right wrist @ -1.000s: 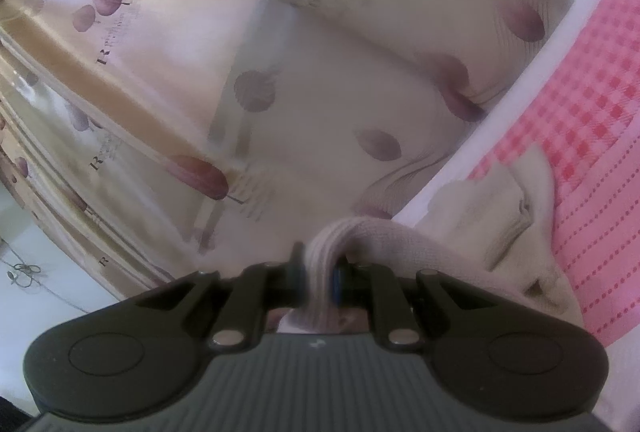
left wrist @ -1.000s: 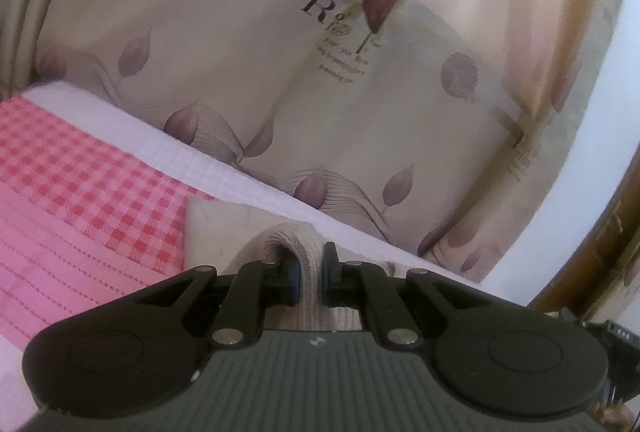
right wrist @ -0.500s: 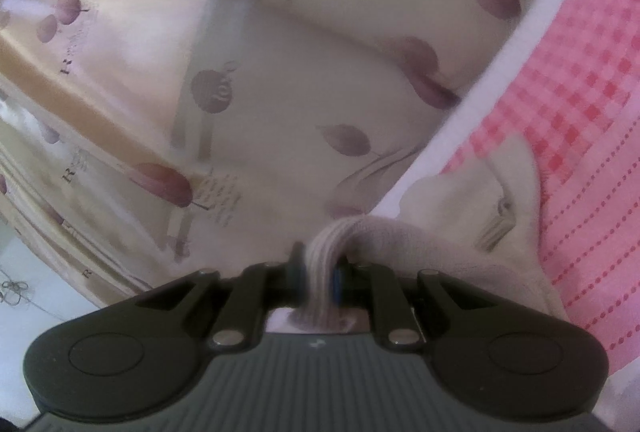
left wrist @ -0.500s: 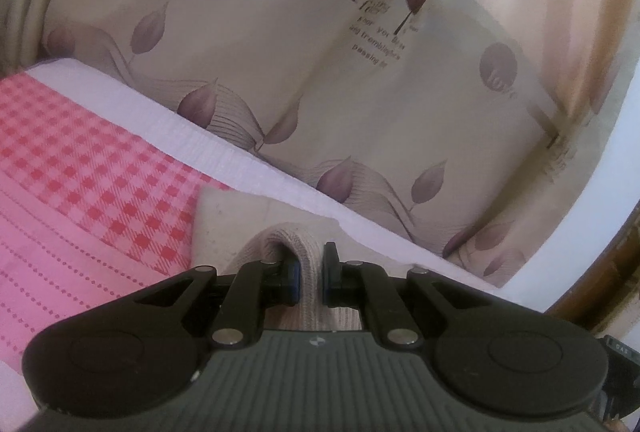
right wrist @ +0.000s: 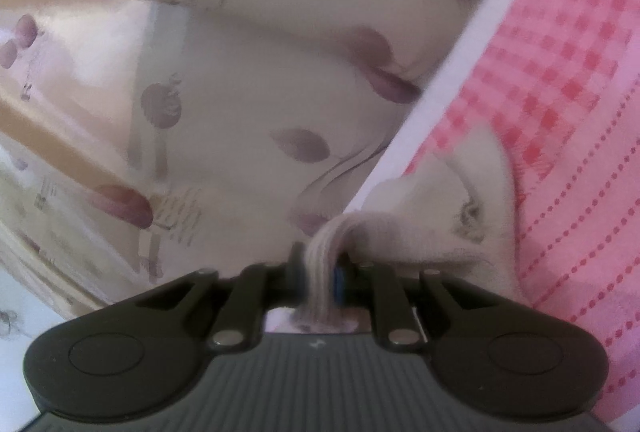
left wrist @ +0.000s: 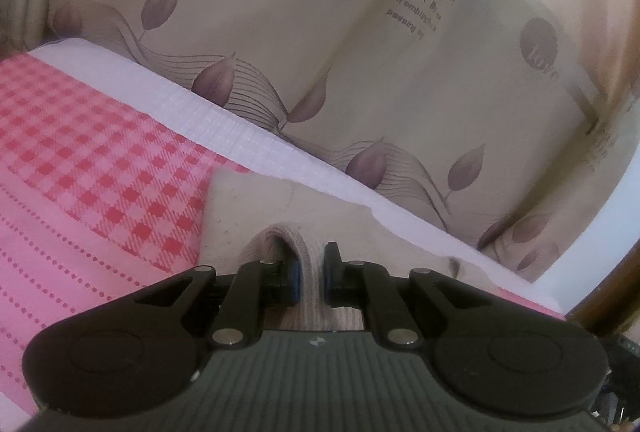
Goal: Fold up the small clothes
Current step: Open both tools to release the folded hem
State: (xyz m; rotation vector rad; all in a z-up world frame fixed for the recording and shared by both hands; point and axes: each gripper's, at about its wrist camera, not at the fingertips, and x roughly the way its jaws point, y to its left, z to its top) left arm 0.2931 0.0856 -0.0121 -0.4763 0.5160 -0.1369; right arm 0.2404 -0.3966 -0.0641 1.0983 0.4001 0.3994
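Cream garment (left wrist: 256, 207) with ribbed band, partly draped on the pink checked bedspread (left wrist: 80, 159), band bunched upward.

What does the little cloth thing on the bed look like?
Find the pink checked bedspread beside the leaf-print curtain. At its white edge lies a small cream garment, its ribbed hem pinched by both grippers. It is plain; everything around it is patterned.

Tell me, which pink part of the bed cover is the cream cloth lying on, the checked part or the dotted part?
The checked part. The cream cloth lies over its red-and-pink squares by the white edge; the dotted part lies beside it.
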